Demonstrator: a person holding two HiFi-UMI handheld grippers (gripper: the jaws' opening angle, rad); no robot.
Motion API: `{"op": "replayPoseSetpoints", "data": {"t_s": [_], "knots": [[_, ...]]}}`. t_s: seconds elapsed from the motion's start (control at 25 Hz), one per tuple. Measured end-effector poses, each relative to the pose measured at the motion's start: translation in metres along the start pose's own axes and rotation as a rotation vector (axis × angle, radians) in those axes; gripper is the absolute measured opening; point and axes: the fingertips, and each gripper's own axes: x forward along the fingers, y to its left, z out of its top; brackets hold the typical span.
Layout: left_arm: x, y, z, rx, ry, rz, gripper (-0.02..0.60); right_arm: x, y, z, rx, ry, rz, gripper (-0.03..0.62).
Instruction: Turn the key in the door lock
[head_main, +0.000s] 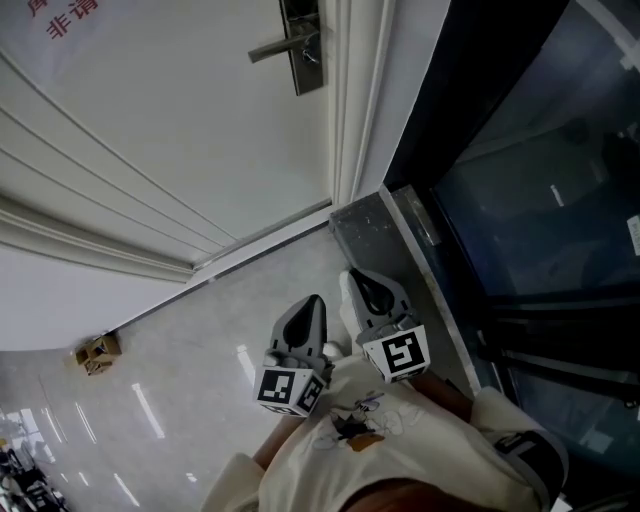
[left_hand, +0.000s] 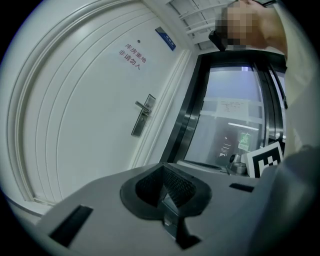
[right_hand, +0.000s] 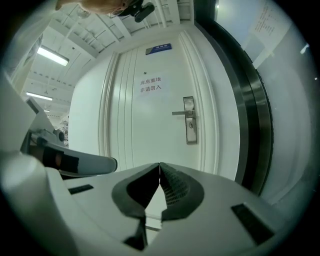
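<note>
A white door (head_main: 150, 130) carries a metal lock plate with a lever handle (head_main: 300, 45), at the top of the head view. The same plate (left_hand: 142, 117) is small and far in the left gripper view, and the right gripper view has it (right_hand: 189, 127) right of centre. A key is too small to make out. My left gripper (head_main: 312, 302) and right gripper (head_main: 370, 285) are held side by side over the floor, well short of the door. In their own views the left gripper (left_hand: 163, 167) and the right gripper (right_hand: 159, 165) have their jaws together, with nothing between them.
A dark glass wall with a black frame (head_main: 520, 200) runs along the right of the door. A grey stone plinth (head_main: 370, 225) stands at its foot. A small cardboard box (head_main: 97, 352) lies on the glossy floor at left. The door bears a paper notice with red characters (right_hand: 150, 85).
</note>
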Motion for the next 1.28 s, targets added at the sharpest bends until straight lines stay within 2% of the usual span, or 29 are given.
{"op": "replayPoseSetpoints", "data": {"t_s": [0.12, 0.24, 0.36, 0.48, 0.68, 0.92, 1.08, 1.28], "knots": [[0.047, 0.015, 0.011, 0.002, 0.002, 0.001, 0.006, 0.037, -0.029, 0.005, -0.054, 0.024, -0.004, 0.008], [0.105, 0.023, 0.034, 0.035, -0.004, -0.016, 0.005, 0.080, -0.070, 0.013, -0.132, 0.065, -0.006, 0.008], [0.151, 0.035, 0.059, 0.058, -0.011, -0.006, 0.006, 0.116, -0.101, 0.030, -0.134, 0.050, 0.022, 0.008], [0.182, 0.050, 0.072, 0.037, -0.025, 0.036, 0.005, 0.148, -0.123, 0.046, -0.154, 0.046, 0.033, 0.008], [0.212, 0.068, 0.090, 0.033, -0.029, 0.046, 0.005, 0.205, -0.141, 0.077, -0.307, 0.018, 0.009, 0.008], [0.234, 0.090, 0.111, 0.041, -0.034, 0.031, 0.005, 0.253, -0.151, 0.115, -0.334, -0.046, -0.037, 0.017], [0.253, 0.105, 0.134, 0.050, -0.046, 0.022, 0.005, 0.268, -0.164, 0.126, -0.303, -0.055, -0.087, 0.021], [0.273, 0.115, 0.158, 0.065, -0.086, 0.017, 0.005, 0.281, -0.179, 0.142, -0.418, -0.074, -0.159, 0.080]]}}
